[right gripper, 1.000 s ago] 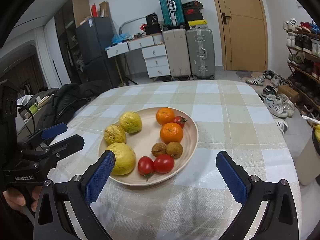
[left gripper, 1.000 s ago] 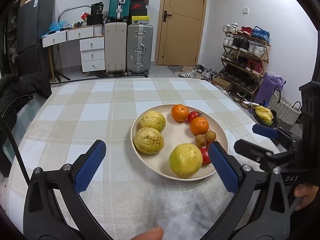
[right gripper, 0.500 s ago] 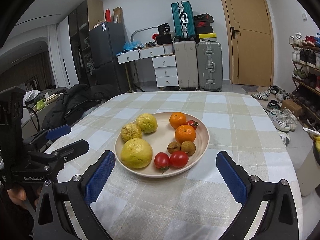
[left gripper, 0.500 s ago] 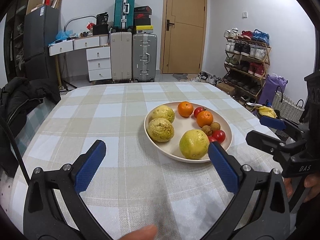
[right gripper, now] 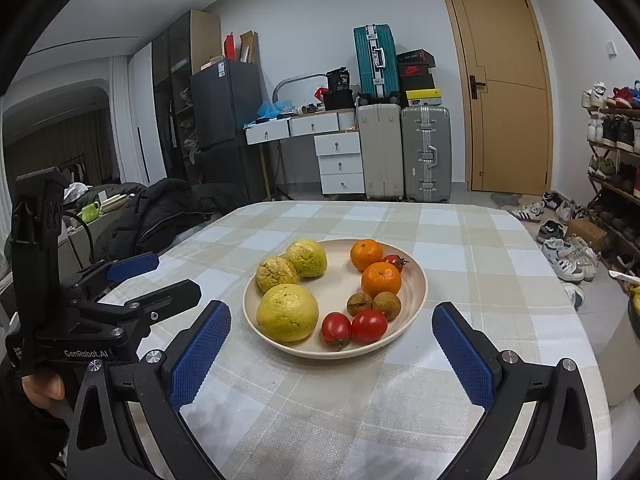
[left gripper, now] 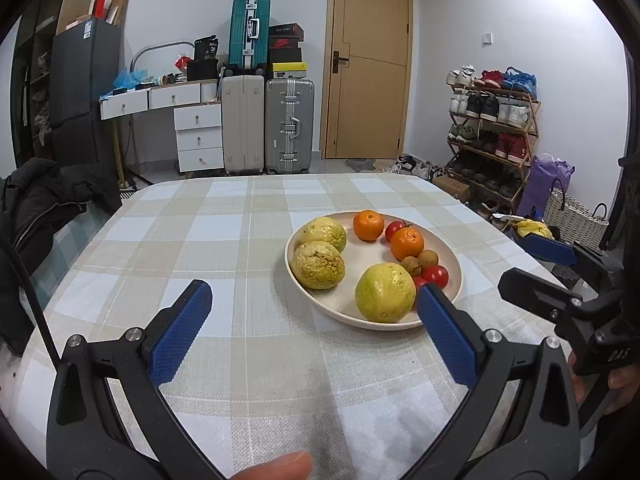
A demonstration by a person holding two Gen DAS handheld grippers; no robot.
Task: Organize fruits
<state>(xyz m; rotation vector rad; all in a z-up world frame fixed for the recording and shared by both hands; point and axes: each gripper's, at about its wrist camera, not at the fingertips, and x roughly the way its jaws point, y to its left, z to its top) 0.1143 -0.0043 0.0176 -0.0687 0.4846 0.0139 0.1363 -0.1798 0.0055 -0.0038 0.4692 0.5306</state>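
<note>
Yellow-green guavas point(right gripper: 287, 312), firm and heavy, sit left on the plate point(right gripper: 416, 304) at frame centre; grip them across the widest part. Handle the soft, thin-skinned tomatoes point(right gripper: 369, 325) lightly. Your left gripper point(left gripper: 312, 320) and right gripper point(right gripper: 330, 340) both stand wide apart, empty.

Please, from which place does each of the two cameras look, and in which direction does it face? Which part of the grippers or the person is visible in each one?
Left wrist: sits on the left gripper, low over the table's near edge, facing the plate and the door; shows its own open fingers, the right gripper and a fingertip.
Right wrist: sits on the right gripper, facing the plate straight on; shows its own open fingers, the left gripper and a hand.
Shared: plate of fruit, checked tablecloth, suitcases, door.
</note>
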